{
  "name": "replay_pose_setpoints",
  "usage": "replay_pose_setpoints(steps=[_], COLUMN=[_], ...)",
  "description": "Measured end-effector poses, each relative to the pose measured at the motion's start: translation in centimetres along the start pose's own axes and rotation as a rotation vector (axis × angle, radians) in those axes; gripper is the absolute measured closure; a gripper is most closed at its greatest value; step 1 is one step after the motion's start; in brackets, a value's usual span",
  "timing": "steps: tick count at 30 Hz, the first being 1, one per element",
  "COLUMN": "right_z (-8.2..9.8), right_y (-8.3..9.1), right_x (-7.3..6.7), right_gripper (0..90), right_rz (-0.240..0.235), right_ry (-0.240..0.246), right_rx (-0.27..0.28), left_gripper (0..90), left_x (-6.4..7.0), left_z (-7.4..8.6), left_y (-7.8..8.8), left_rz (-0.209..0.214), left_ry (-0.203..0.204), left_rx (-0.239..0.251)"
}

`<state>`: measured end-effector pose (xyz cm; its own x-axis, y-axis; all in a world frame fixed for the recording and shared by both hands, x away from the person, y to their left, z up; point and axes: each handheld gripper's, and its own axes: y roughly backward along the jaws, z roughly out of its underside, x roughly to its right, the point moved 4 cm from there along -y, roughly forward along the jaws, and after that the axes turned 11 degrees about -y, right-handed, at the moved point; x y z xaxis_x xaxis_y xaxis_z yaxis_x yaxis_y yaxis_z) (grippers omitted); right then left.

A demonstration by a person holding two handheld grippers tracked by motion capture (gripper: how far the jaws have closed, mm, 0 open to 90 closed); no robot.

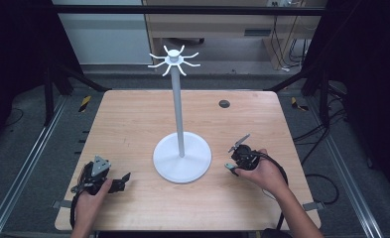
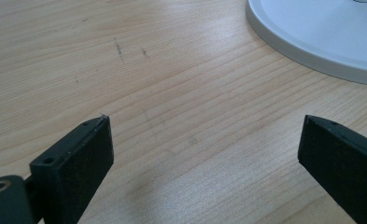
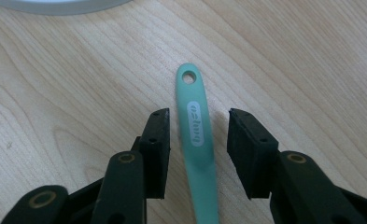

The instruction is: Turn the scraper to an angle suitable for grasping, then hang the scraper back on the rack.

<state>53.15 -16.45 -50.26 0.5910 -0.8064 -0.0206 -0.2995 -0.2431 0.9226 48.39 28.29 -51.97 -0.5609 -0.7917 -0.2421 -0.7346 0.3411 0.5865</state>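
Broadly, a light wooden table (image 1: 133, 124) carries everything, with a dark round grommet (image 1: 224, 103) set into its far right part. At its centre stands a white rack (image 1: 178, 109): a wide round base, a thin upright pole and a crown of short curved hooks at the top. On the near left a hand holds the left gripper (image 1: 125, 179) low over bare wood, jaws spread wide with nothing between them; in the left gripper view the edge of the rack's base lies beyond them. On the right, just beside the base, the other hand holds the right gripper (image 1: 233, 159). Its jaws are partly spread, one on each side of a green handle (image 3: 197, 140) lying flat on the table with its eyelet end pointing away; small gaps separate the pads from it.
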Motion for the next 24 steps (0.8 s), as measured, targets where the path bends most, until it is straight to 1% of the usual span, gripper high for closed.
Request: replay_pose_setpoints(steps=[2, 3, 5, 7, 9, 10, 16, 17, 19, 20, 22, 23, 24], right_z=[-0.06, -0.08, -0.2, -0.24, -0.24, -0.2, -0.33, -0.32, -0.38, -0.56, -0.64, -0.71, -0.78], right_y=[-0.11, -0.14, -0.21, -0.29, -0.46, -0.53, -0.7, -0.67, -0.64, -0.53, -0.47, -0.47, -0.46], right_x=[0.02, -0.03, 0.02, -0.06, -0.1, -0.19, -0.06, -0.1, -0.08, 0.0, -0.09, 0.0, 0.01], right_gripper=[61.6, 61.7, 62.4, 62.9, 63.0, 63.0, 64.5, 65.0, 65.7, 67.0, 67.6, 67.7, 68.4], right_rz=[0.002, 0.0, 0.004, -0.002, -0.005, -0.004, -0.012, -0.009, -0.011, -0.015, -0.017, -0.017, -0.018], right_ry=[0.008, 0.003, 0.01, 0.005, 0.012, 0.003, 0.015, 0.003, 0.004, 0.014, 0.005, 0.019, 0.022], right_rx=[-0.007, -0.015, -0.019, -0.025, -0.033, -0.041, -0.051, -0.058, -0.058, -0.057, -0.064, -0.065, -0.069], left_gripper=[2.9, 2.9, 2.9, 2.9, 2.9, 2.9, 2.9, 2.9, 2.9, 2.9, 2.9, 2.9, 2.9], left_x=[0.0, 0.04, 0.05, 0.04, 0.04, 0.04, 0.02, 0.03, 0.07, 0.07, 0.09, 0.09, 0.09], left_z=[-0.01, -0.04, -0.02, -0.01, -0.03, -0.02, 0.0, -0.02, -0.05, -0.04, -0.04, -0.04, -0.05], left_y=[0.03, -0.01, -0.03, 0.04, 0.05, 0.04, 0.04, 0.05, 0.03, 0.02, 0.01, 0.01, 0.0], left_rz=[0.0, -0.001, 0.0, 0.001, 0.0, 0.001, 0.002, 0.002, 0.0, 0.0, 0.001, 0.001, 0.002], left_ry=[-0.004, 0.0, -0.001, -0.005, -0.005, -0.005, -0.006, -0.006, -0.002, -0.004, -0.005, -0.005, -0.004], left_rx=[-0.003, 0.003, 0.0, -0.004, -0.001, -0.001, -0.004, -0.003, 0.003, 0.001, 0.0, 0.0, 0.001])
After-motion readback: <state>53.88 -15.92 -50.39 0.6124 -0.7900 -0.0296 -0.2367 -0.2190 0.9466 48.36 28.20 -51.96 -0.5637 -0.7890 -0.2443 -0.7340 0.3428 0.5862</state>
